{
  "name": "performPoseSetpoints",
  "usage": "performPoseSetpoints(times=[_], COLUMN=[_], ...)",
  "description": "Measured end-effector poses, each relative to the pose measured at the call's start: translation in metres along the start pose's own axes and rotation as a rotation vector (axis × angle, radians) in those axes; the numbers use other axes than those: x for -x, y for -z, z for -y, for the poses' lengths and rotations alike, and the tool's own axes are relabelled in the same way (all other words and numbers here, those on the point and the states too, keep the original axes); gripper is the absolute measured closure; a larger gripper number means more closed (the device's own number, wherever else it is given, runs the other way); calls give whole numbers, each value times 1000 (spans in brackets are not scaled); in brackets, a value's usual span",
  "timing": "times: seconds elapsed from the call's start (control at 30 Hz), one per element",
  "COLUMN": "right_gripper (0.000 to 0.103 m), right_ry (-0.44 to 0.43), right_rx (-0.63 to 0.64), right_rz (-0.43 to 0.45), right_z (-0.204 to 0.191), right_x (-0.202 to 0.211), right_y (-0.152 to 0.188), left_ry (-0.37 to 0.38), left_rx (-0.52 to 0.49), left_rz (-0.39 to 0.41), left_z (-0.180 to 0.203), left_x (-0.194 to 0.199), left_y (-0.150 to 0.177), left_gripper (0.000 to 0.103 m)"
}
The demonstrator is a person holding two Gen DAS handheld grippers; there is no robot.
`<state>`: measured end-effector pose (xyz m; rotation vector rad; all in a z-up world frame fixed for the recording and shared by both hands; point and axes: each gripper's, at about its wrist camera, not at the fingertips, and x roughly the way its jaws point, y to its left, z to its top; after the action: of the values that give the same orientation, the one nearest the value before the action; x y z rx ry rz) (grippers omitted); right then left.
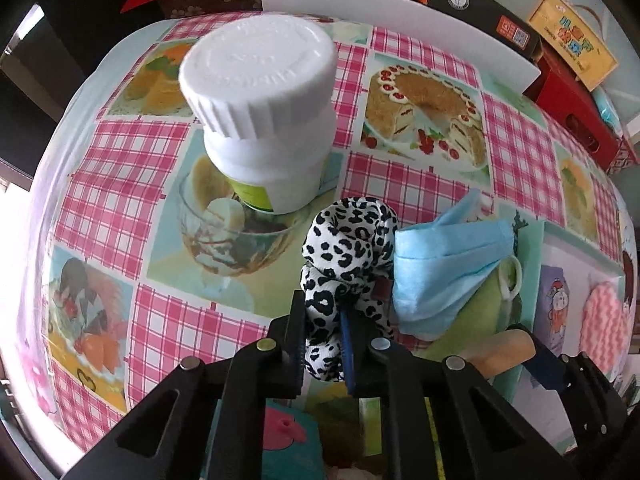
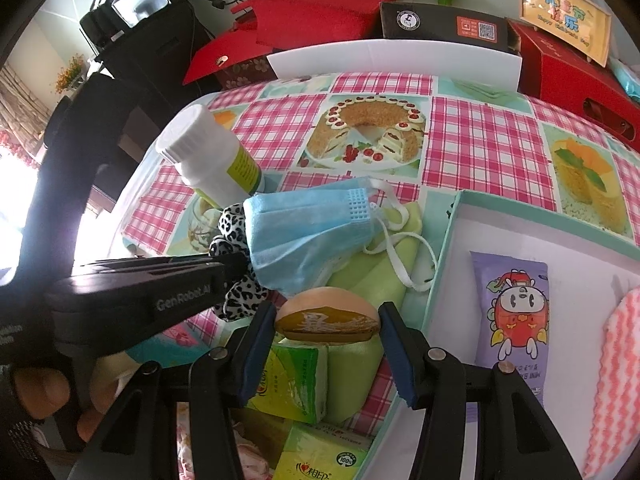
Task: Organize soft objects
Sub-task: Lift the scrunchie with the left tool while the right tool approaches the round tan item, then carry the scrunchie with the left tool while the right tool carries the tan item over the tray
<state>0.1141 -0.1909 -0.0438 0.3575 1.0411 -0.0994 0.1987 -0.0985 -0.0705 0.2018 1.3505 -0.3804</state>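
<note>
My left gripper points steeply down and is shut on a black-and-white leopard-print scrunchie, a fold of which is pinched between the pads. In the right wrist view the same gripper comes in from the left onto the scrunchie. A crumpled blue face mask lies against the scrunchie's right side, on a light green cloth. My right gripper is shut on a round tan bun-shaped piece, held just above the green cloth.
A white pill bottle stands just behind the scrunchie. A mint-rimmed box at the right holds a purple packet and a pink striped cloth. Green tissue packs lie under my right gripper. Red and black boxes line the table's far edge.
</note>
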Motion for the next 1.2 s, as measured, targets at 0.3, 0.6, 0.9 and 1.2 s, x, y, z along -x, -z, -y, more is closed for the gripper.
performPoseSetpoints(times=[0.3, 0.6, 0.9, 1.2], right_gripper=[47, 47, 47, 47], right_ry=[-10, -20, -26, 33], right_rx=[-7, -12, -16, -50], right_rz=[24, 71, 191, 332], right_z=[2, 3, 4, 25], right_x=[10, 30, 78, 141], right_y=[0, -3, -7, -5], left_ry=[22, 36, 68, 113], left_rx=[13, 46, 68, 45], left_rz=[48, 118, 279, 403], left_z=[-16, -29, -32, -27], left_x=[33, 69, 121, 165], left_y=[-4, -1, 10, 19], left_gripper=[89, 89, 89, 89])
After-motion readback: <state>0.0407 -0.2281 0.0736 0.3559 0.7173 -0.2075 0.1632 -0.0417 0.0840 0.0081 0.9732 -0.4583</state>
